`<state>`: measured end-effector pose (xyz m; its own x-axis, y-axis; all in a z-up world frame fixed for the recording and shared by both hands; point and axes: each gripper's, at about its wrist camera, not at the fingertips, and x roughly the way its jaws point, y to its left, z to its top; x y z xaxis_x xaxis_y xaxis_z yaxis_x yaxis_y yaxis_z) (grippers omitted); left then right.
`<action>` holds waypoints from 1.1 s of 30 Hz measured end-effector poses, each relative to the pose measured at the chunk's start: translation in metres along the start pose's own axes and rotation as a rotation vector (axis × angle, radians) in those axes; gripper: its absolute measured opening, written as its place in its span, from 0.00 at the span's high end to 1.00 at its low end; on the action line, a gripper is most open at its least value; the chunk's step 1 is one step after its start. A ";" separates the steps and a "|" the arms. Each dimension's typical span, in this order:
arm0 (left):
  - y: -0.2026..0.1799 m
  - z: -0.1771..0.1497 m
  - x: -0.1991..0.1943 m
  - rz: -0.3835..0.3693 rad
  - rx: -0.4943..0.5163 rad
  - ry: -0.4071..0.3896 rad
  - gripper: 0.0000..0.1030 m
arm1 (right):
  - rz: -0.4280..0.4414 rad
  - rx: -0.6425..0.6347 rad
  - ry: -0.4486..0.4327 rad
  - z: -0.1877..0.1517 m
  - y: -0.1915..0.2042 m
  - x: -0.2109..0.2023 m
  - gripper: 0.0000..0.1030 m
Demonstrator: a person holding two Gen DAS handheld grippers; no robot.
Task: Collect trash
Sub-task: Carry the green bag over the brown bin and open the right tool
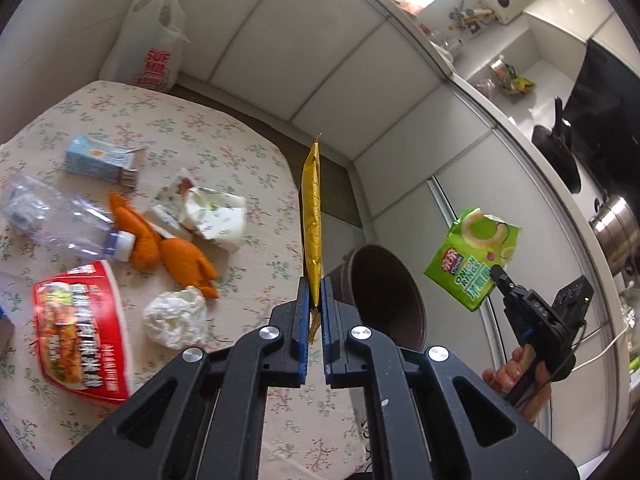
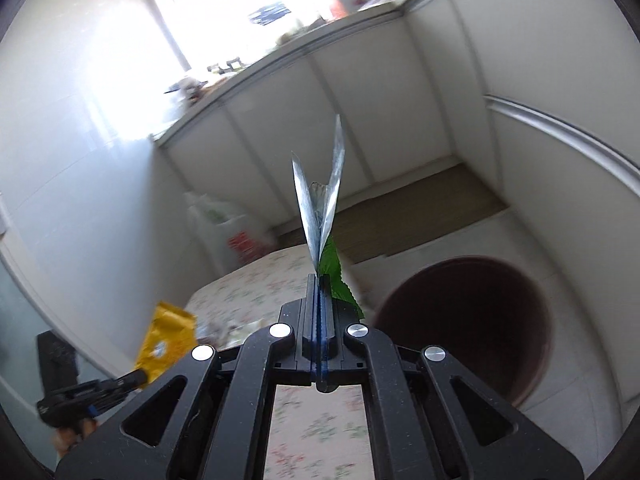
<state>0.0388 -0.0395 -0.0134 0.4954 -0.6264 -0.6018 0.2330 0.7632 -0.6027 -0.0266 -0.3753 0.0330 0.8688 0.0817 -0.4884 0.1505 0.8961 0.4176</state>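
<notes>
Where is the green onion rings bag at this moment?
In the left wrist view the green onion rings bag is on the right side, off the table, held by its corner in the right gripper, just right of the brown bin.

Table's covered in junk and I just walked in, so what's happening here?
A person is clearing trash with two handheld grippers. The left gripper is shut on a yellow packet; the right gripper is shut on a green onion rings bag. Both hang near the brown bin. More litter remains on the table.
</notes>
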 end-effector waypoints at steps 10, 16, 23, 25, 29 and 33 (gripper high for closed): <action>-0.078 0.002 0.059 -0.038 0.108 0.073 0.95 | -0.346 0.162 0.114 -0.009 -0.076 0.032 0.35; -0.118 0.002 0.096 -0.053 0.154 0.124 0.95 | -0.522 0.302 -0.033 -0.011 -0.096 0.002 0.10; -0.164 -0.009 0.146 -0.080 0.213 0.204 0.95 | -0.662 0.370 -0.218 -0.009 -0.098 -0.036 0.07; -0.173 -0.013 0.159 -0.081 0.223 0.221 0.95 | -0.669 0.391 -0.246 -0.010 -0.100 -0.042 0.07; -0.181 -0.023 0.185 -0.067 0.227 0.258 0.95 | -0.654 0.440 -0.245 -0.014 -0.112 -0.041 0.07; -0.180 -0.027 0.202 -0.047 0.211 0.291 0.94 | -0.640 0.464 -0.236 -0.016 -0.115 -0.033 0.07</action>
<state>0.0744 -0.3078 -0.0409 0.2283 -0.6576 -0.7179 0.4331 0.7290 -0.5301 -0.0797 -0.4740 -0.0111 0.6174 -0.5238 -0.5869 0.7847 0.4628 0.4124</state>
